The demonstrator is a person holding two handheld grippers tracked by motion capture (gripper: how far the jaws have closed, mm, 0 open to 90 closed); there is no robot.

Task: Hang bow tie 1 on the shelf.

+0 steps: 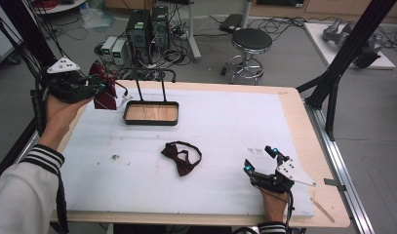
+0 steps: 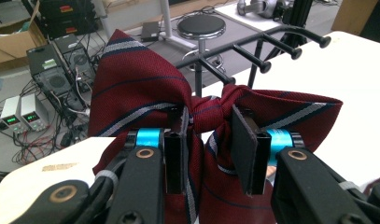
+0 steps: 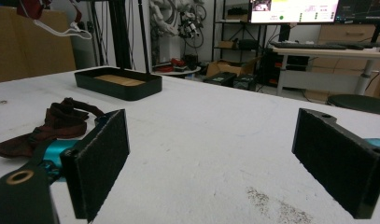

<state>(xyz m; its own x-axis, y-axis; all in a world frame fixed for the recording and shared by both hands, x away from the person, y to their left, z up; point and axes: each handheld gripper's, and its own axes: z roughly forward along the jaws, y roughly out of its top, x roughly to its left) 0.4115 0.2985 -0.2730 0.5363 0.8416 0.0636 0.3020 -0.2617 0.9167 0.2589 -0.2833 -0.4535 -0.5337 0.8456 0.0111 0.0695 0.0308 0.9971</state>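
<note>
Pads of the left gripper (image 2: 211,154) pinch the central knot of a striped burgundy bow tie (image 2: 145,88), one black pad on each side of the knot. In the left gripper view the tie's two wings spread toward the left and right edges of the frame, so its long axis runs across the picture, at right angles to the jaws; navy and silver stripes cross the red cloth on a slant. Beyond it, in the upper right of that view, stand the black pegs of a hanger rack (image 2: 267,51). In the high view the left gripper (image 1: 96,87) is held at the upper left of the frame, off the table's left edge, with the tie bunched at its tip and a white strap dangling below.

Right gripper (image 3: 211,158) rests low on the white table mat (image 3: 215,126) with its jaws spread wide and nothing between them (in the high view it sits at the lower right (image 1: 259,160)).

A second, dark brown bow tie (image 1: 181,156) lies flat near the middle of the mat, its band looped above it. Behind it, toward the upper centre, is the rack's black tray with a wooden floor (image 1: 151,113).

No brand or lettering on either tie is legible; small print on the mat near the right gripper is too blurred to read.
</note>
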